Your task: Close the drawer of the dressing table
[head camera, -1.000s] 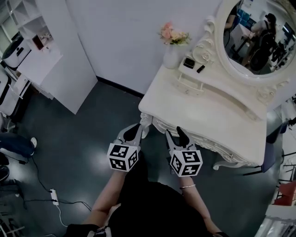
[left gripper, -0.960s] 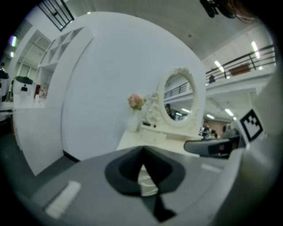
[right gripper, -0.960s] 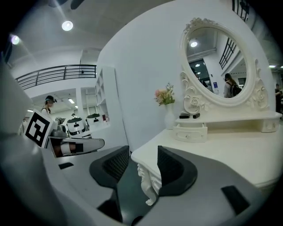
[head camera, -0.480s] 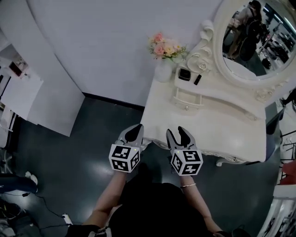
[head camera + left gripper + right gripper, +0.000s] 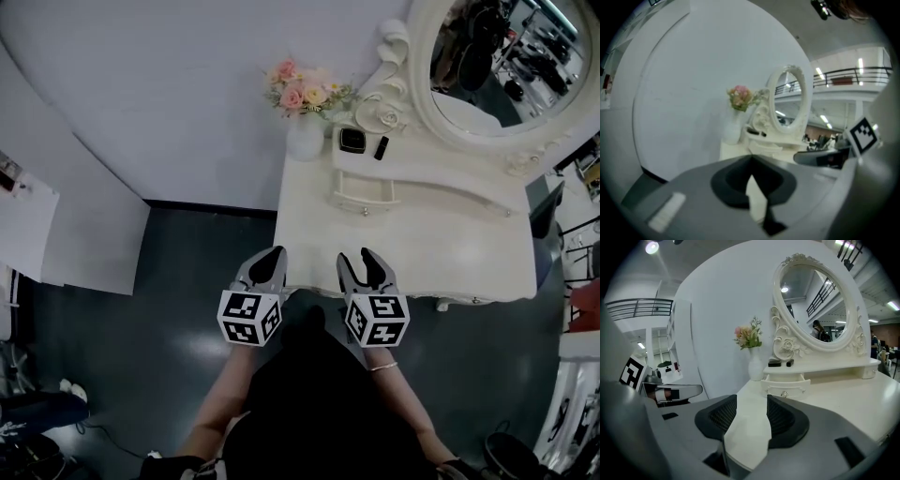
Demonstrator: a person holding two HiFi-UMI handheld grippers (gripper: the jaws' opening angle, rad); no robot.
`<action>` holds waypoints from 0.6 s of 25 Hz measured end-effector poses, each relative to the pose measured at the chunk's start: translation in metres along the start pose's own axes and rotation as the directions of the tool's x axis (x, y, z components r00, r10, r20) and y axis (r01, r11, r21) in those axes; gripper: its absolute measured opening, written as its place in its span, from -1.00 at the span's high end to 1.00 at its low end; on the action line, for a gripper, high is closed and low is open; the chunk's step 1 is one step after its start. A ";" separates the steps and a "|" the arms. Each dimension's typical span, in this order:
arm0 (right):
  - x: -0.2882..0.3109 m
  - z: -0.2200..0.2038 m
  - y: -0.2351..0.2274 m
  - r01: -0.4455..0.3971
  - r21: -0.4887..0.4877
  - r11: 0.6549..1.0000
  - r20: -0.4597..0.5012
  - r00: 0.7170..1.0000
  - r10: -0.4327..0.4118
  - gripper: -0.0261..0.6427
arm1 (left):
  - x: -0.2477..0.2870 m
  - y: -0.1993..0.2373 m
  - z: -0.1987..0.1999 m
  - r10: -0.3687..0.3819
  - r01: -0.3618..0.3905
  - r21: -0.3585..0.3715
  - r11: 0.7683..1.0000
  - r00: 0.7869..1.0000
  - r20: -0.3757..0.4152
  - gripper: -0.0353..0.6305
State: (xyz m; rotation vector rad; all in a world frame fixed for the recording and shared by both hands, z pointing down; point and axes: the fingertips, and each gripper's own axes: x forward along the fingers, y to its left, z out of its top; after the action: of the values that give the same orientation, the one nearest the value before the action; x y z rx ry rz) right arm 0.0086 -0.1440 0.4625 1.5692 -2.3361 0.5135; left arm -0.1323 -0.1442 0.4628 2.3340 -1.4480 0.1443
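The white dressing table [image 5: 441, 244] stands ahead of me against the wall. Its small upper drawer [image 5: 362, 192] is pulled out a little under the shelf; the right gripper view shows the drawer [image 5: 785, 385] with its knob facing me. My left gripper [image 5: 272, 254] hovers at the table's front left corner, jaws together with nothing held. My right gripper [image 5: 360, 257] hangs over the table's front edge, open and empty. Both are well short of the drawer. The left gripper [image 5: 751, 161] points at the table's left end, the right gripper [image 5: 751, 401] at the drawer.
A white vase of pink flowers [image 5: 302, 122] stands at the table's back left, next to the drawer. Two small black items [image 5: 354, 141] lie on the shelf above it. An oval mirror [image 5: 497, 66] rises behind. A white cabinet [image 5: 66, 234] stands at the left on the dark floor [image 5: 187, 281].
The view has swung so the table now faces me squarely and closer. Both grippers kept their spacing and jaw states, now at the table's front edge.
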 end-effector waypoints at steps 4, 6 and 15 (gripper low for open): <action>0.008 0.001 -0.013 0.047 0.015 0.999 0.003 0.999 -0.047 0.40 | 0.014 -0.002 0.004 -0.030 0.030 -0.001 1.000 0.999 -0.010 0.88; 0.011 0.002 -0.020 0.064 0.020 0.998 0.003 0.998 -0.064 0.40 | 0.023 -0.004 0.007 -0.043 0.043 0.006 0.999 0.999 -0.016 0.88; 0.033 0.001 -0.063 0.132 0.060 0.989 -0.021 0.991 -0.131 0.40 | 0.060 -0.016 0.000 -0.099 0.101 0.023 0.995 0.992 -0.074 0.88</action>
State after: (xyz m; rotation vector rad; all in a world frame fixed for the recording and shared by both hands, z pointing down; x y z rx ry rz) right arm 0.0545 -0.1938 0.4840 1.7258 -2.2050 0.5705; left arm -0.0903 -0.1882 0.4755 2.3911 -1.2995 0.2190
